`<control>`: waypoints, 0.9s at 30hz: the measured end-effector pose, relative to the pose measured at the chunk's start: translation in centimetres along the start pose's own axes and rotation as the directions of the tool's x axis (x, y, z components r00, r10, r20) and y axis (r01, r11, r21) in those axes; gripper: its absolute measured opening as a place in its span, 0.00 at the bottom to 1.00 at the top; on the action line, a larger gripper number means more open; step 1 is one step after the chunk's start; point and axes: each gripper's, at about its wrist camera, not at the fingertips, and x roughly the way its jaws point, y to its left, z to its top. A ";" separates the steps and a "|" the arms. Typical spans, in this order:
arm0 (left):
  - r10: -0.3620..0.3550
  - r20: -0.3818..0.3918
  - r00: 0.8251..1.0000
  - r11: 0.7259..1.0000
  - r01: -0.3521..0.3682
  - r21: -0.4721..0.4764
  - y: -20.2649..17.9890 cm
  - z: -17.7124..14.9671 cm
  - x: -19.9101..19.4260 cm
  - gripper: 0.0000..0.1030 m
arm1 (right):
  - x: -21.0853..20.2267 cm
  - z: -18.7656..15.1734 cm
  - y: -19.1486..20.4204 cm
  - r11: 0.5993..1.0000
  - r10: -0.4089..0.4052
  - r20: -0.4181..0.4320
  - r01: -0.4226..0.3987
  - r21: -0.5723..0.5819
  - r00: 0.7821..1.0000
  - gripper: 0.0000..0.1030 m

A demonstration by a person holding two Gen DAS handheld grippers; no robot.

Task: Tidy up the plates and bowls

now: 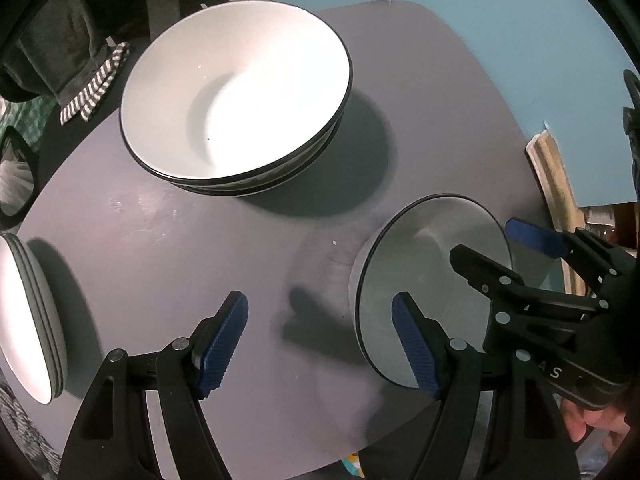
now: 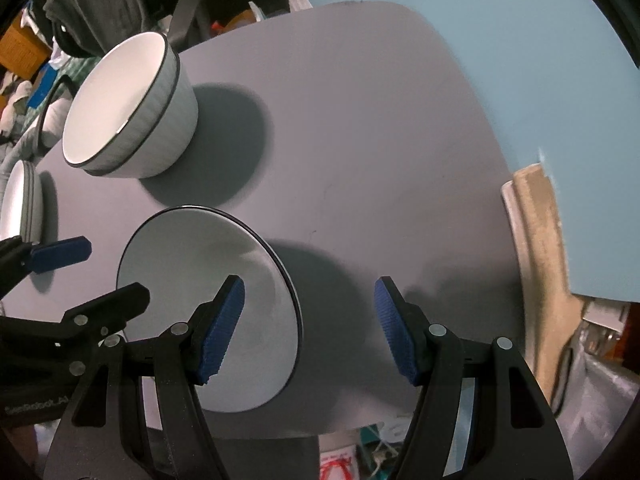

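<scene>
A stack of white bowls with dark rims (image 1: 236,100) stands at the far middle of the grey table (image 1: 160,248); it also shows in the right wrist view (image 2: 132,108). A stack of white plates (image 1: 28,320) sits at the left edge, also in the right wrist view (image 2: 22,204). A single small white plate (image 1: 432,280) lies near the front right, also in the right wrist view (image 2: 208,312). My left gripper (image 1: 320,344) is open and empty, just left of that plate. My right gripper (image 2: 310,328) is open and empty, its left finger over the plate.
A beige cloth (image 2: 540,248) hangs at the table's right edge by the blue wall (image 2: 520,40). Dark clothing and a striped cloth (image 1: 96,84) lie beyond the far left edge. Clutter lies below the front edge.
</scene>
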 end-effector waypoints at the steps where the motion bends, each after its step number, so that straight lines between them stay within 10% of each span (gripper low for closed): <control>1: -0.002 -0.002 1.000 1.000 0.002 -0.001 0.0 0.0 0.2 0.74 | 0.2 0.0 -0.1 1.000 0.005 -0.004 -0.005 0.005 1.000 0.65; 12: -0.001 -0.029 1.000 1.000 0.001 -0.004 -0.3 0.1 1.7 0.65 | 1.5 -0.2 -0.4 1.000 0.027 -0.032 -0.027 -0.004 0.999 0.63; 27: -0.067 -0.073 0.995 0.996 0.063 -0.060 0.8 0.4 3.4 0.24 | 1.3 -0.1 -0.3 0.996 0.089 -0.063 -0.090 -0.014 0.994 0.25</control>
